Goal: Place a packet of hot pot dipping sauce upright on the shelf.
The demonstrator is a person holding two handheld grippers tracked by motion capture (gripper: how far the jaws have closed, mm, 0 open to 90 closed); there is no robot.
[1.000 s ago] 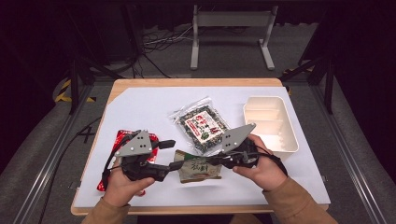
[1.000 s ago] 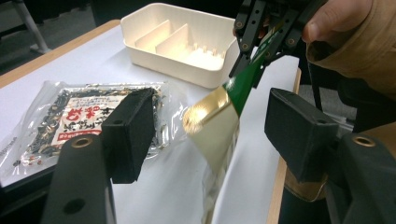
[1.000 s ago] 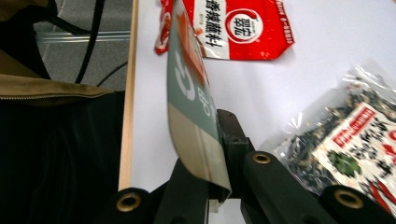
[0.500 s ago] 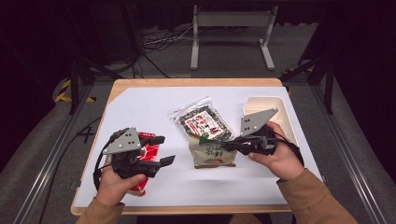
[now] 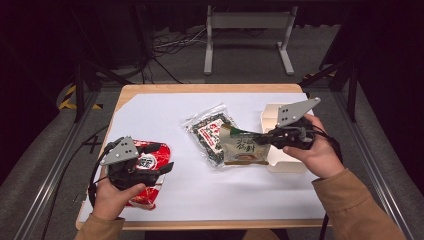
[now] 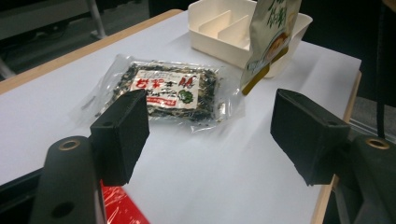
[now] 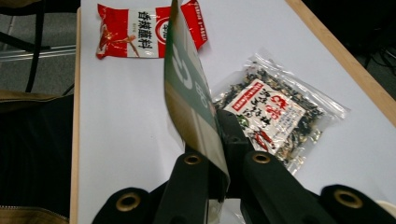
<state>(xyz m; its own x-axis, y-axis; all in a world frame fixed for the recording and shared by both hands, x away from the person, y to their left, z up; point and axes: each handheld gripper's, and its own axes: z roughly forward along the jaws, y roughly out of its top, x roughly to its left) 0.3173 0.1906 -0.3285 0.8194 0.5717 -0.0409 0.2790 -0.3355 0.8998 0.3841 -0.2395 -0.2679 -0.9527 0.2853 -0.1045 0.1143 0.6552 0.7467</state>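
Note:
A green and beige snack packet (image 5: pixel 244 149) hangs edge-up in my right gripper (image 5: pixel 262 139), which is shut on its end. It hovers just left of the white divided tray (image 5: pixel 280 165). In the right gripper view the packet (image 7: pixel 187 88) rises from between the closed jaws of that gripper (image 7: pixel 217 154). My left gripper (image 5: pixel 160 159) sits at the front left above a red snack packet (image 5: pixel 145 195). Its jaws have just been opening, and in the left gripper view nothing lies between them (image 6: pixel 210 126). A corner of the red packet (image 6: pixel 116 207) shows below them.
A clear bag of dark dried seaweed with a red and white label (image 5: pixel 210 134) lies flat mid-table, between the two hands. White paper covers the wooden table (image 5: pixel 200 89). The tray's compartments (image 6: pixel 219 28) are open on top.
My right gripper has carried the green packet right and upward, toward the tray. My left gripper has drawn back left over the red packet, away from the green one.

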